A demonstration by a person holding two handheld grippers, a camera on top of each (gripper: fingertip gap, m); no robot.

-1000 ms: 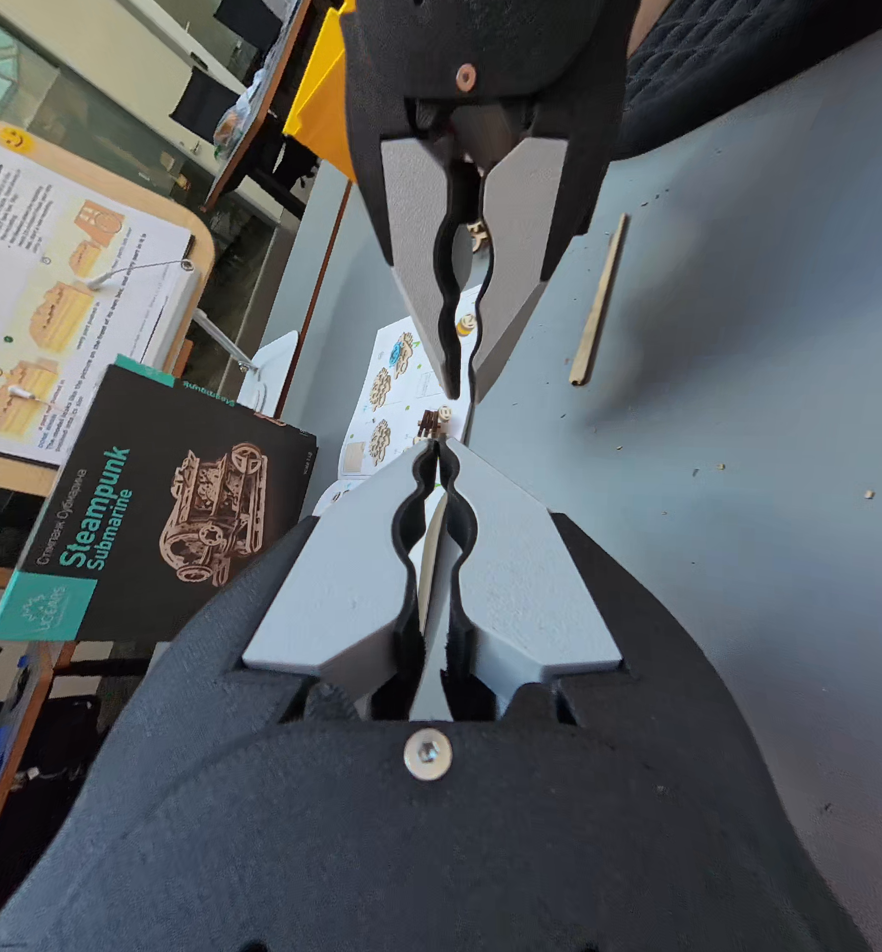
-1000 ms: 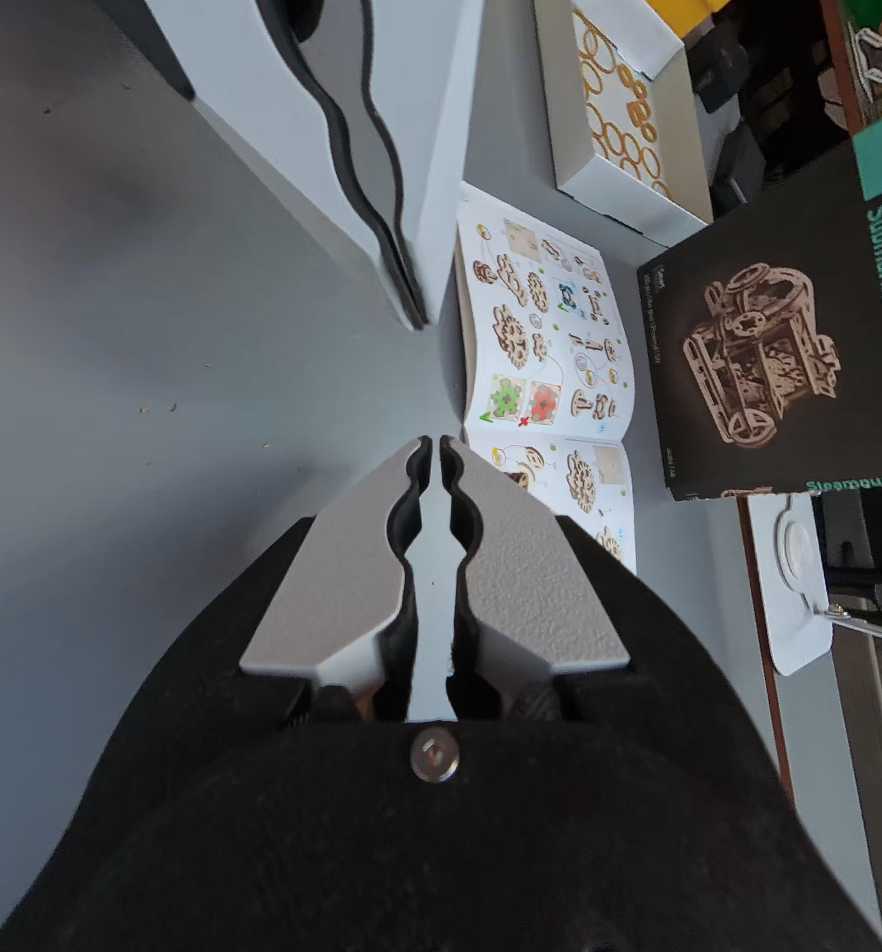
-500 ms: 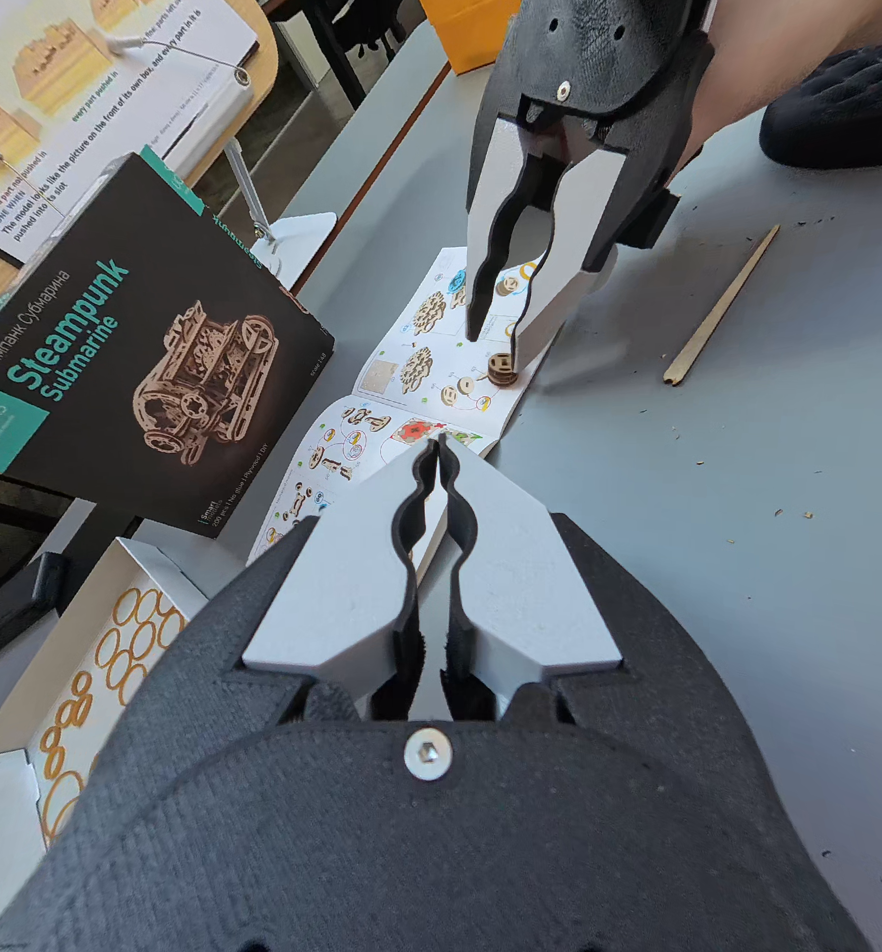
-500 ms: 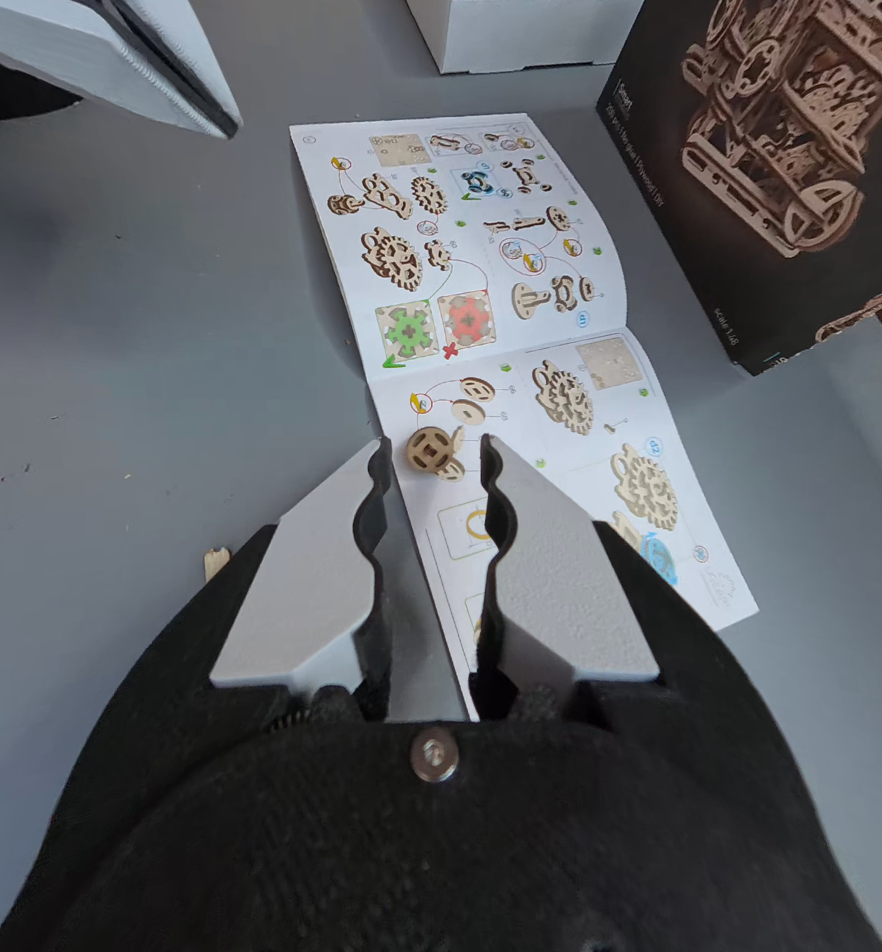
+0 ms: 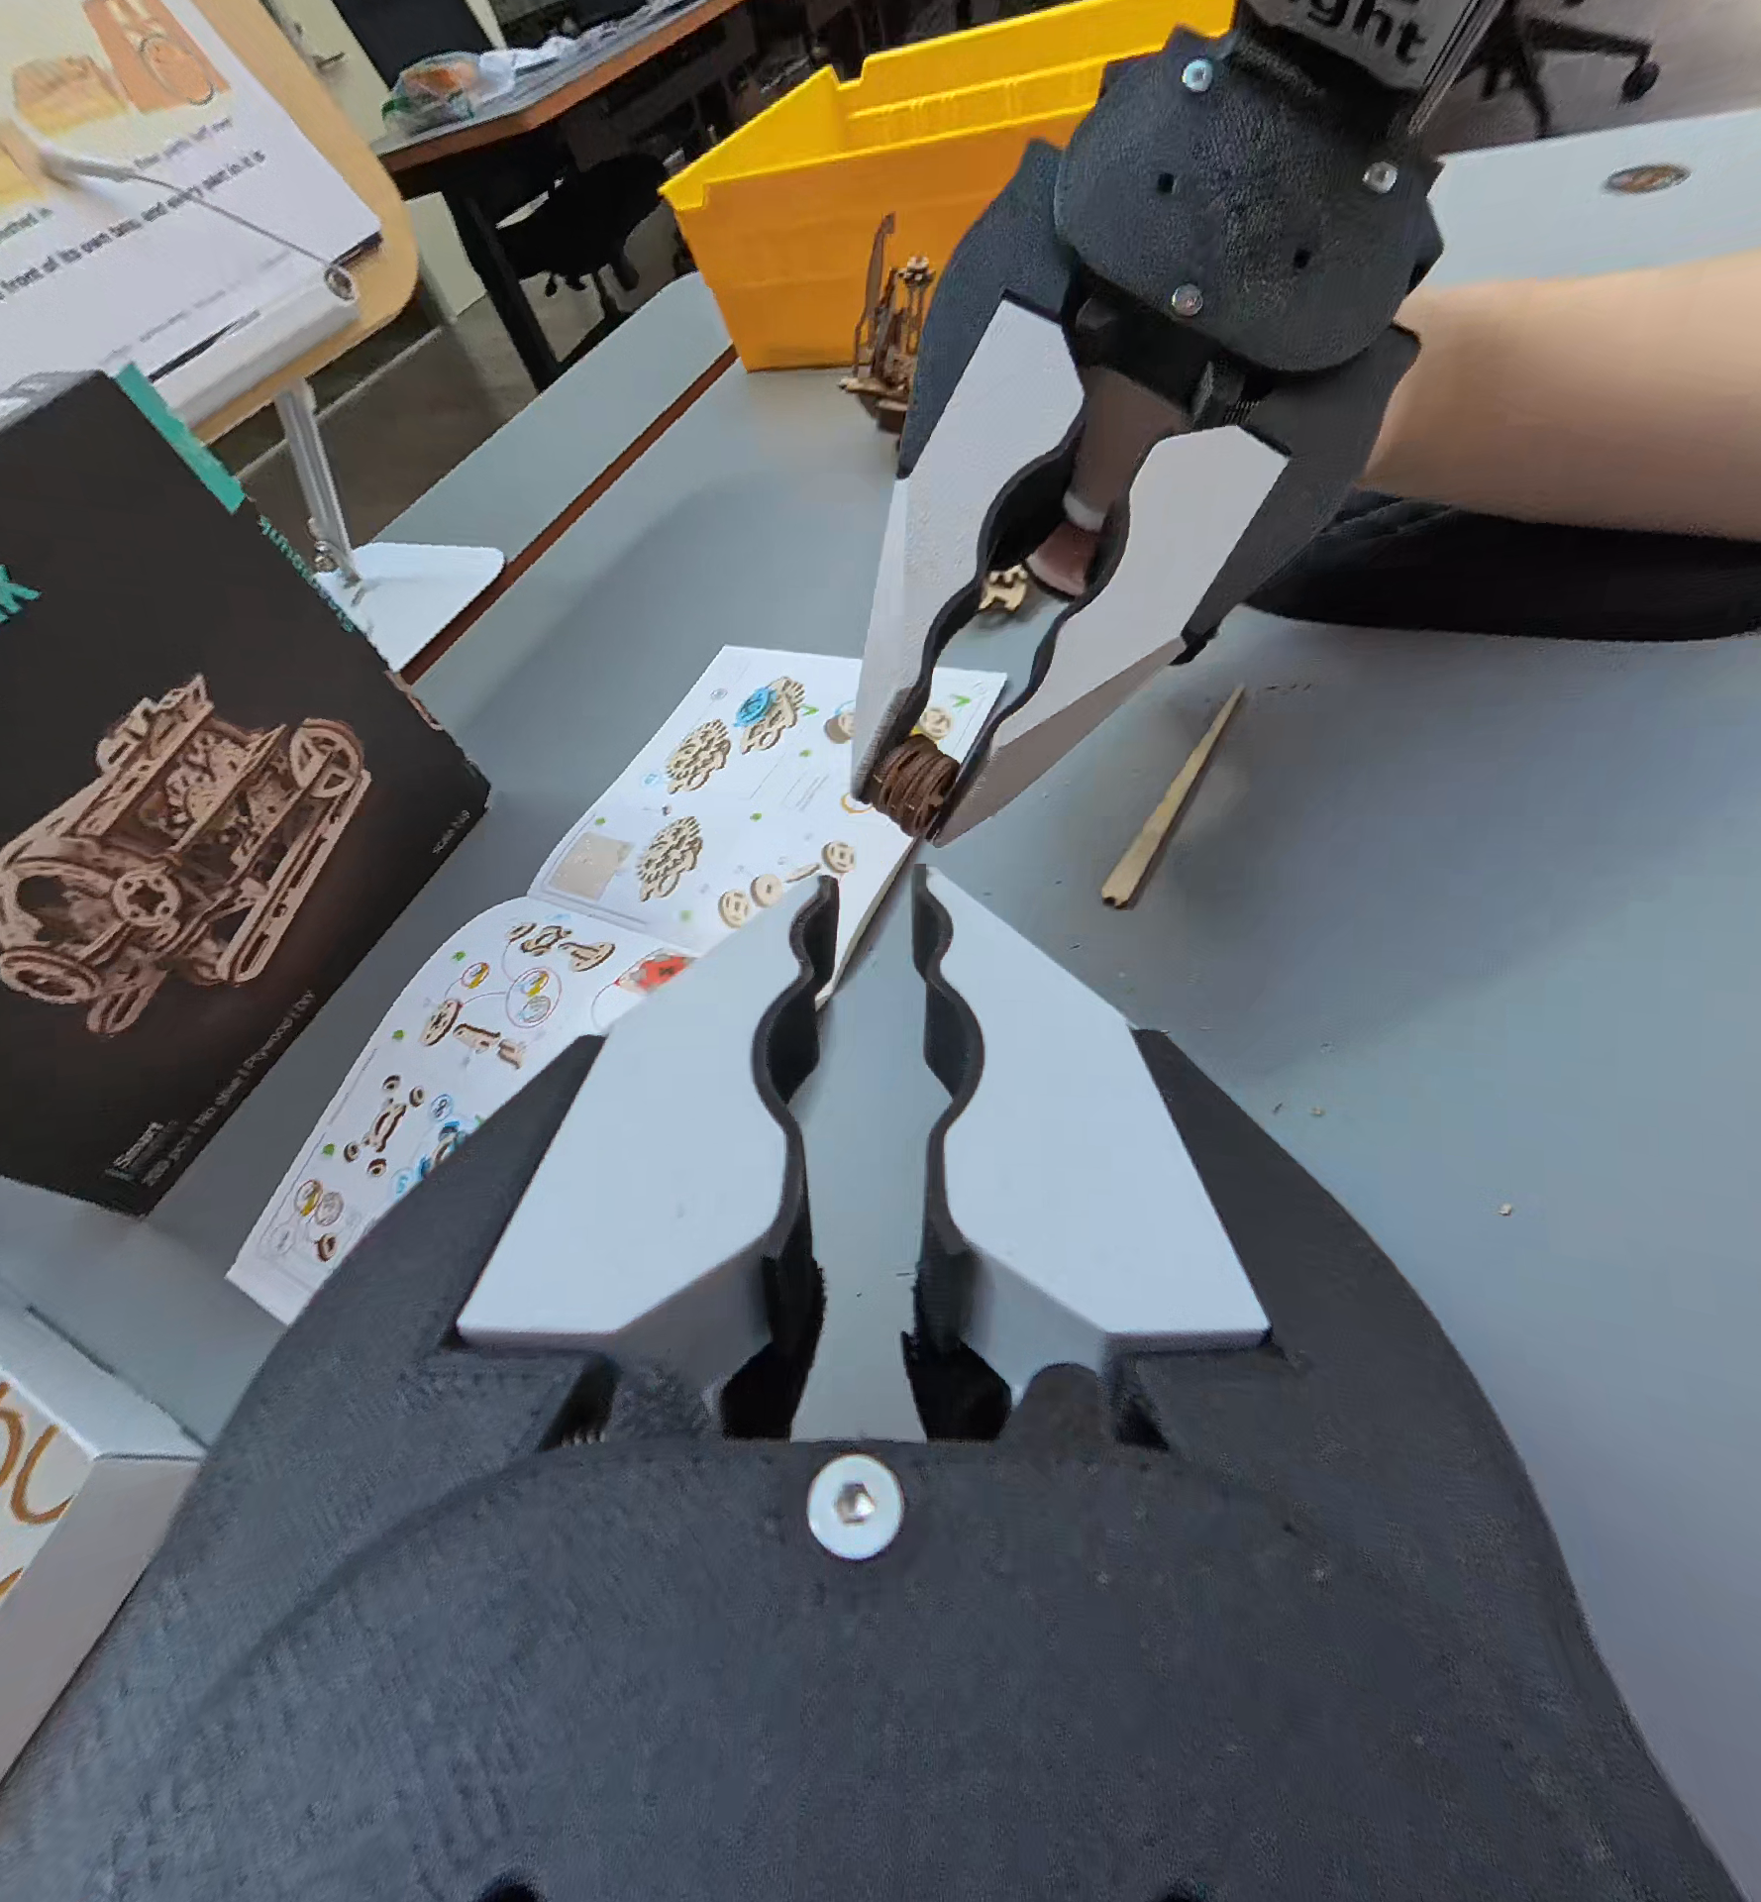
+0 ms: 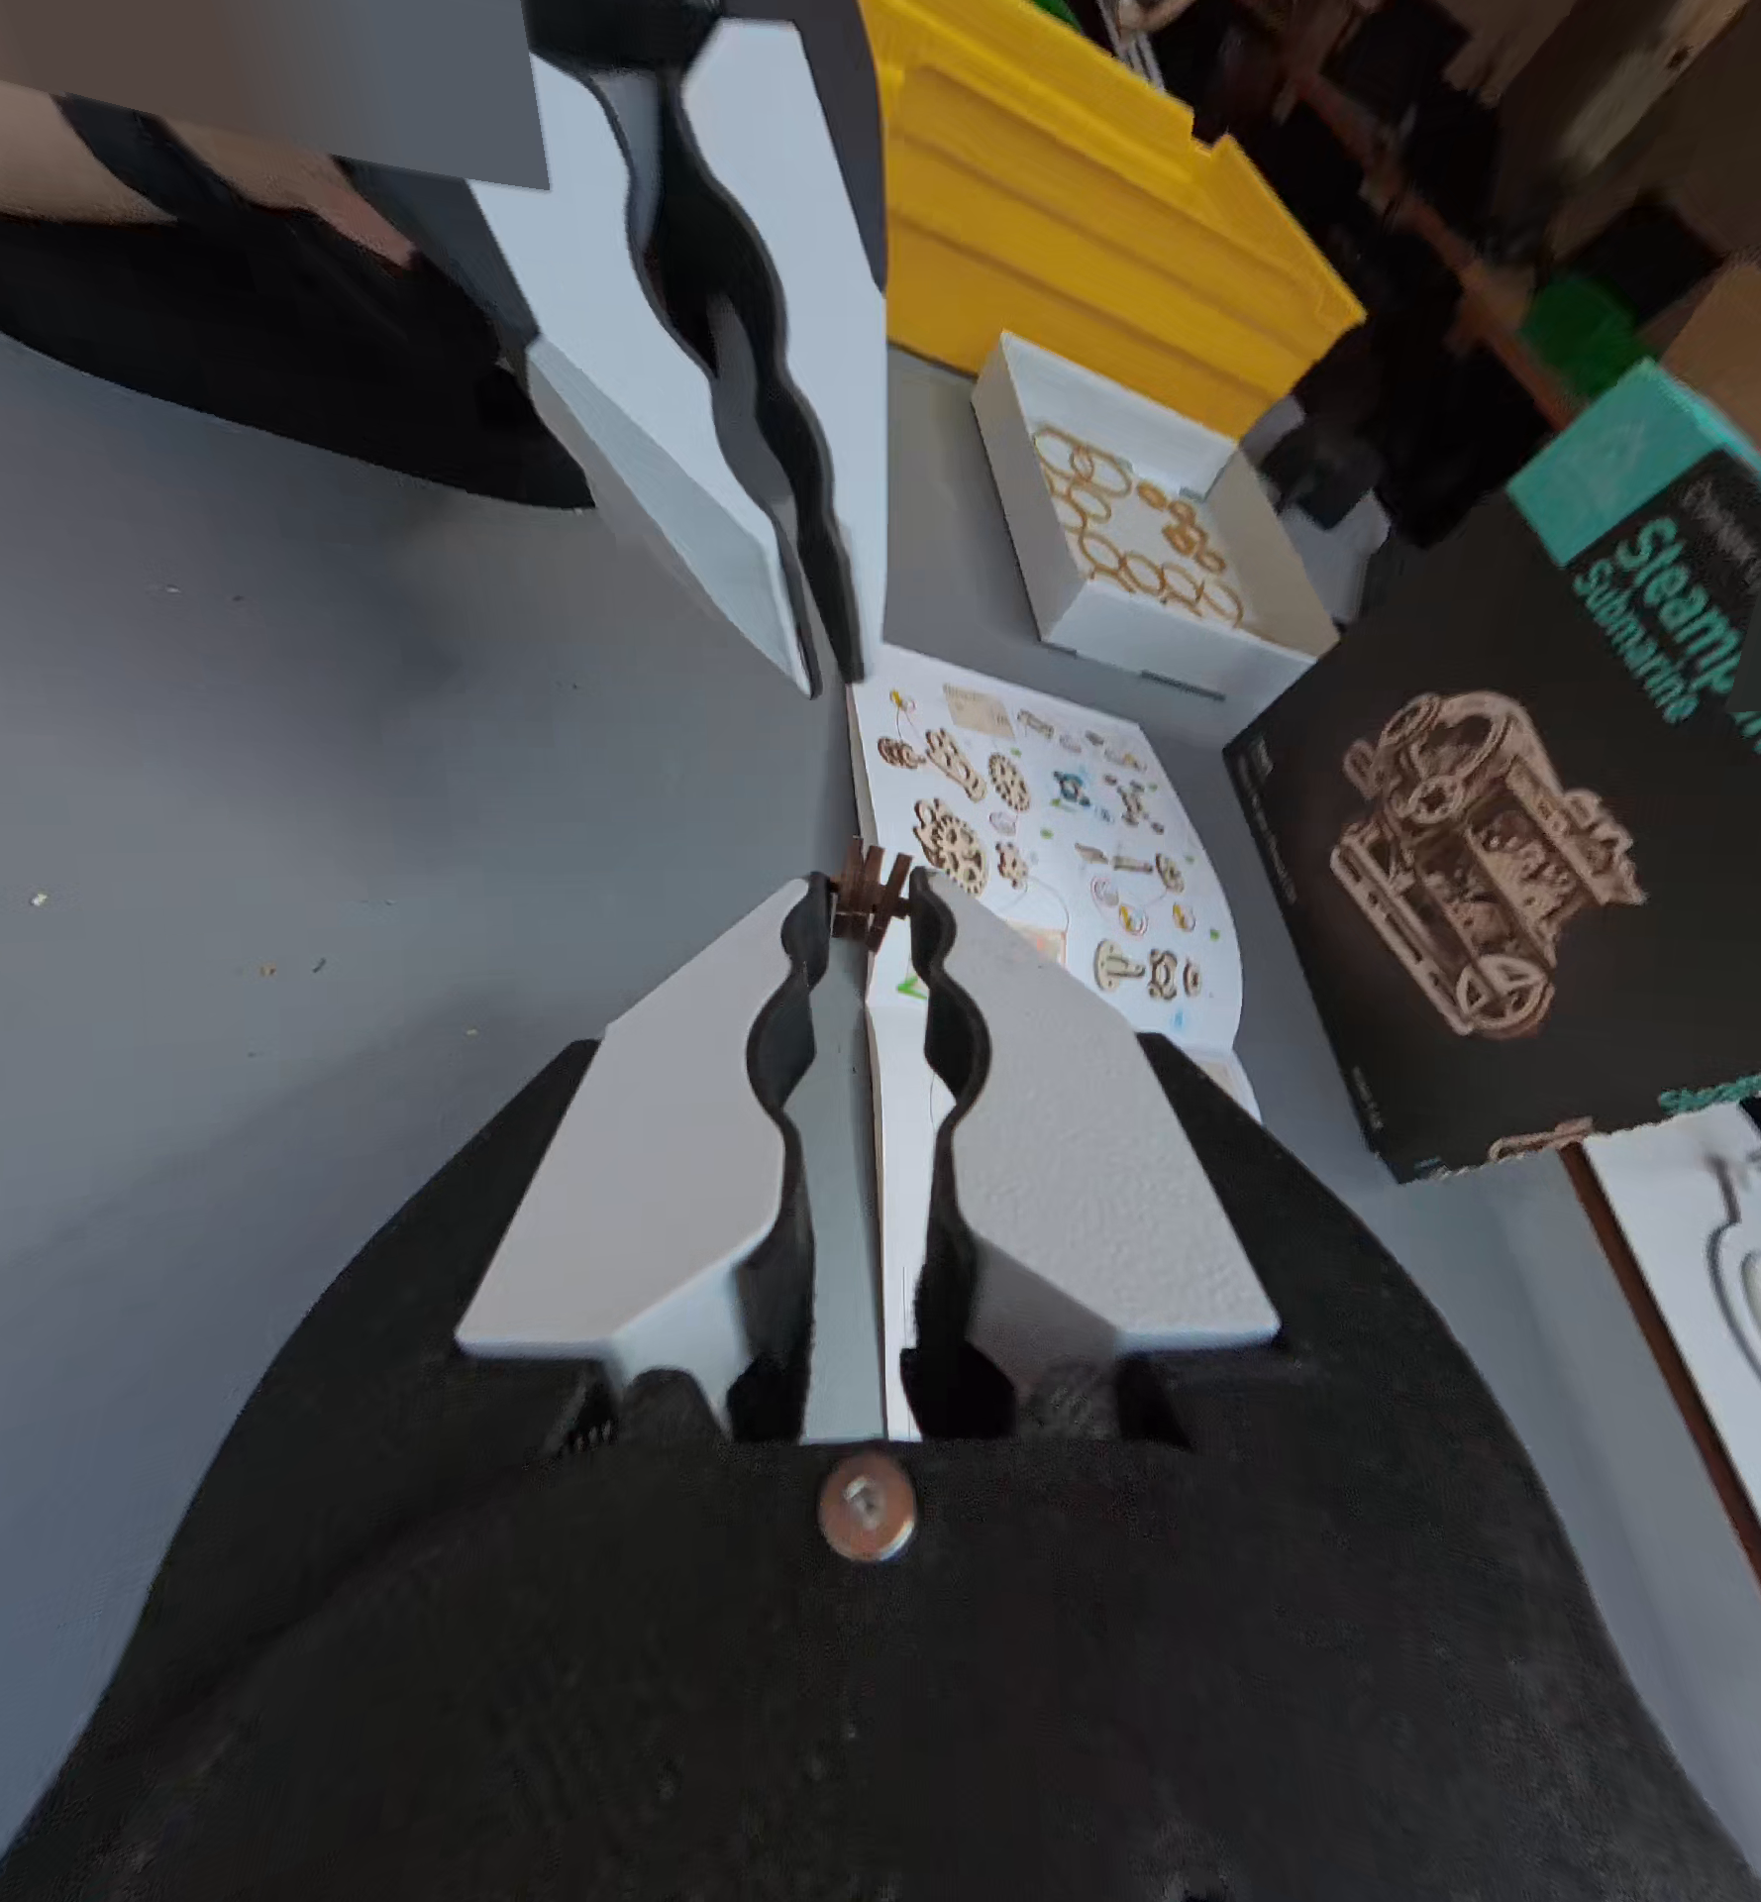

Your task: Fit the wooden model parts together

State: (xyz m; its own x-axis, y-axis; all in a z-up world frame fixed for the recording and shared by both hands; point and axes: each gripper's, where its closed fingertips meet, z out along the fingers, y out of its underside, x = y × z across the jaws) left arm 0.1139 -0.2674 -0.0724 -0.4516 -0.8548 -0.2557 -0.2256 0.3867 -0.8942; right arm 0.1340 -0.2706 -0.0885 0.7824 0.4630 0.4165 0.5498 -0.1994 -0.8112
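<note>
My right gripper (image 6: 868, 893) is shut on a small wooden part (image 6: 864, 887), a stack of thin brown discs, pinched at the fingertips. The left wrist view shows the right gripper (image 5: 912, 813) pointing down, with the part (image 5: 918, 784) held just above the open instruction booklet (image 5: 691, 823). My left gripper (image 5: 871, 897) is slightly open and empty, and its tips sit close below the held part. In the right wrist view the left gripper (image 6: 835, 674) comes in from above, just beyond the part.
A black model box (image 5: 166, 803) stands left of the booklet. A yellow bin (image 5: 856, 206) and a small wooden model (image 5: 892, 309) are at the back. A white box of wooden rings (image 6: 1144, 525) sits nearby. A wooden stick (image 5: 1170, 803) lies right. A person's forearm (image 5: 1628, 391) reaches in.
My right gripper has shut on the wooden part that lay on the booklet and lifted it. My left gripper has opened a little and now points toward the part.
</note>
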